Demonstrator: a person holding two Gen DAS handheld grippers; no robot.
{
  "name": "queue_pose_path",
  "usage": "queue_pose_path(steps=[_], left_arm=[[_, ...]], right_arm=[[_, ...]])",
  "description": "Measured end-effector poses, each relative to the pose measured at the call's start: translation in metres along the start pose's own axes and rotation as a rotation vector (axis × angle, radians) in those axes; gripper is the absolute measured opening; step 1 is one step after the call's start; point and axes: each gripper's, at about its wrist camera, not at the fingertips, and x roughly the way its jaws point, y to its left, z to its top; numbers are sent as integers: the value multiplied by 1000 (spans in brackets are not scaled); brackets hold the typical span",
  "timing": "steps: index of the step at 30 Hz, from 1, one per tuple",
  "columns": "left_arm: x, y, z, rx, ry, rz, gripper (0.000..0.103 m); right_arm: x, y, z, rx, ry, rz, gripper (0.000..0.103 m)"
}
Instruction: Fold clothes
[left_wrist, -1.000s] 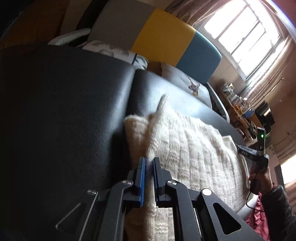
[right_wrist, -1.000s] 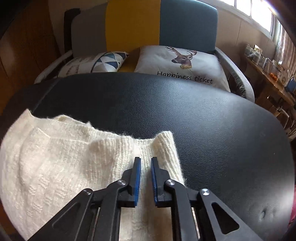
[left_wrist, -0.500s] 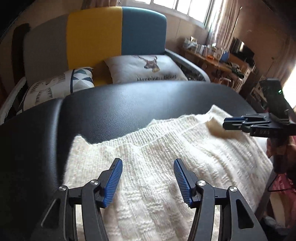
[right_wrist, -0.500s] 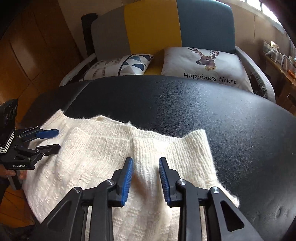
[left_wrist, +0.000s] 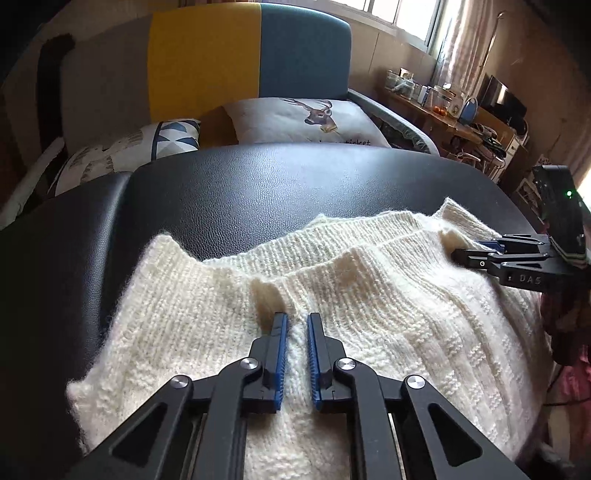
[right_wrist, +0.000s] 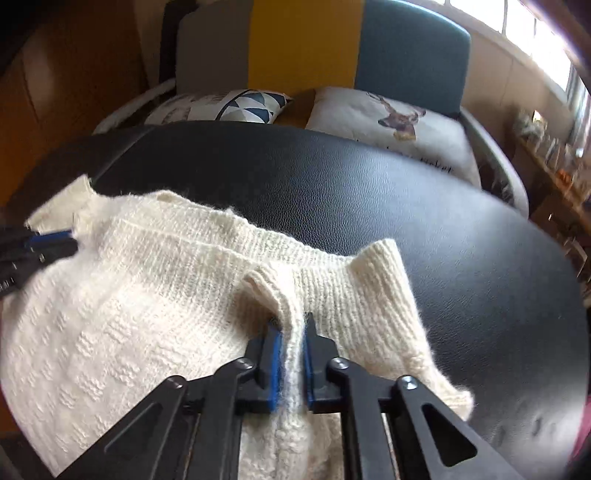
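The left gripper (left_wrist: 295, 325) has its blue pads closing on a raised ridge of knit in the cream sweater (left_wrist: 369, 314), pinching the wool near its far edge. The right gripper (right_wrist: 291, 332) is closing too, with a folded-up pleat of the same sweater squeezed between its pads. In the left view the right gripper (left_wrist: 465, 253) comes in from the side with its tips at the sweater's far corner; white letters on its black body read "DAS", and a green light glows on the box behind it.

Half a second ago both pairs of jaws stood apart above the flat knit, the left pair much wider; now they are drawn in and the wool bunches up where each one bites. The left gripper has also shifted across the sweater since a second ago, when it sat at the garment's edge.

The sweater lies spread on the black padded table (left_wrist: 295, 184), covering its near part. Beyond the table stands a sofa (left_wrist: 240, 55) in grey, yellow and teal, holding a deer cushion (left_wrist: 306, 118) whose print ends in "ticket", and a triangle-patterned cushion (left_wrist: 147, 144).
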Motion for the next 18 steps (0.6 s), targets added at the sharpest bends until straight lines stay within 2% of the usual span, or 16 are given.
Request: queue_pose_path(steps=[2,4,8,12,16,18], left_arm=[[-9,-1,2,-16,-47,5,8],[-24,-1,7,-38,-115,-3,8],[-31,-2,24,-65,-211,15,8],[-4,5,35,-120,-214,25,8],[31,20,38,-206,-105,-8,10],[35,23,36,-236,-95,-30,13]], right_arm=[[-21,6,7,-37,-71,-58,6],[-43,3,17,-18,-151,-93,6],[-35,-11,31,46,-156,-128,6],[-13,-23,34,131,-148,-139,6],[13,-38,29,222,-122,-156,6],[25,-42,24,250,-94,-162,7]])
